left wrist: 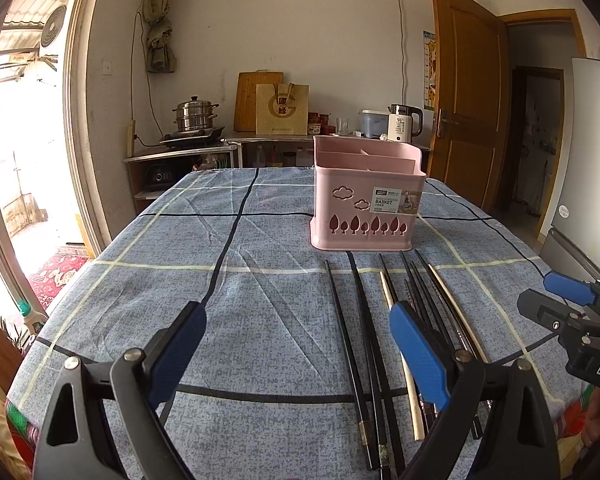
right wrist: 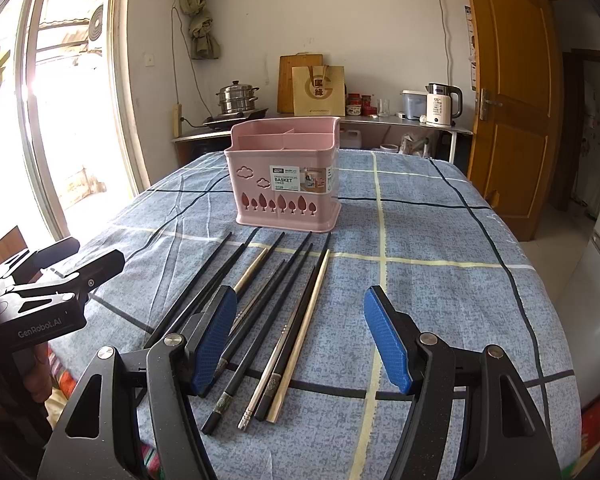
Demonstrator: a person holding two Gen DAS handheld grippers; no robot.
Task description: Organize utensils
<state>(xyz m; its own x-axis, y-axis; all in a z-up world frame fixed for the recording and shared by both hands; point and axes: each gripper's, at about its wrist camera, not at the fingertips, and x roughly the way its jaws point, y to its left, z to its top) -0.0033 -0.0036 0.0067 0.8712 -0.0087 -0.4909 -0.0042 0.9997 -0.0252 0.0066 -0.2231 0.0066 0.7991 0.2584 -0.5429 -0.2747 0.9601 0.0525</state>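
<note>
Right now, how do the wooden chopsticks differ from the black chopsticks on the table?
The wooden chopsticks are pale tan and plain; the black chopsticks are dark, some with decorated metal bands near the thick end. Only two are wooden; the black ones are several. All lie flat on the tablecloth, pointing toward the pink basket.

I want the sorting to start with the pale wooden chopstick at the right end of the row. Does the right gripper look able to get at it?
Probably yes. The right gripper is open and empty above the row, and the pale chopstick lies at the row's right edge on the tablecloth, nothing over it. A black chopstick lies close alongside, so it might get pinched too.
</note>
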